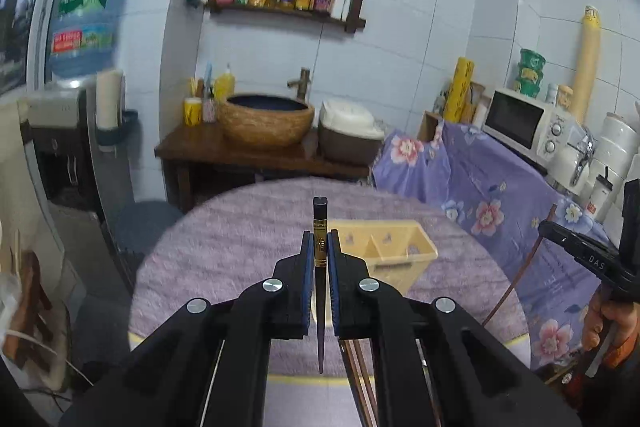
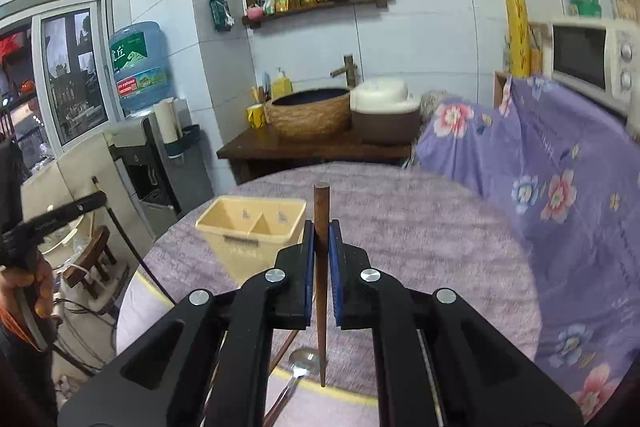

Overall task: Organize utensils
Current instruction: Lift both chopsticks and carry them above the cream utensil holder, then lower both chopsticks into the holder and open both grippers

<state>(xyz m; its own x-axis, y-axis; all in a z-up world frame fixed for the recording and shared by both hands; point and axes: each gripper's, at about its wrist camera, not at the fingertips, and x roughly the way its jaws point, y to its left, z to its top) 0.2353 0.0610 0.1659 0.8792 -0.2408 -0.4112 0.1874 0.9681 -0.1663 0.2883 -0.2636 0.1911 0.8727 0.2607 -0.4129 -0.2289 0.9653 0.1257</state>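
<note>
The left gripper (image 1: 320, 251) had its fingers clamped on a black chopstick (image 1: 320, 223), the right gripper (image 2: 321, 247) on a brown chopstick (image 2: 321, 211), both above the surface (image 2: 420, 227) near the yellow holder (image 2: 256, 227).

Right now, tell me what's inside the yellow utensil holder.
The yellow utensil holder shows two compartments split by a divider; no utensils stick out. Its walls hide the bottoms.
</note>
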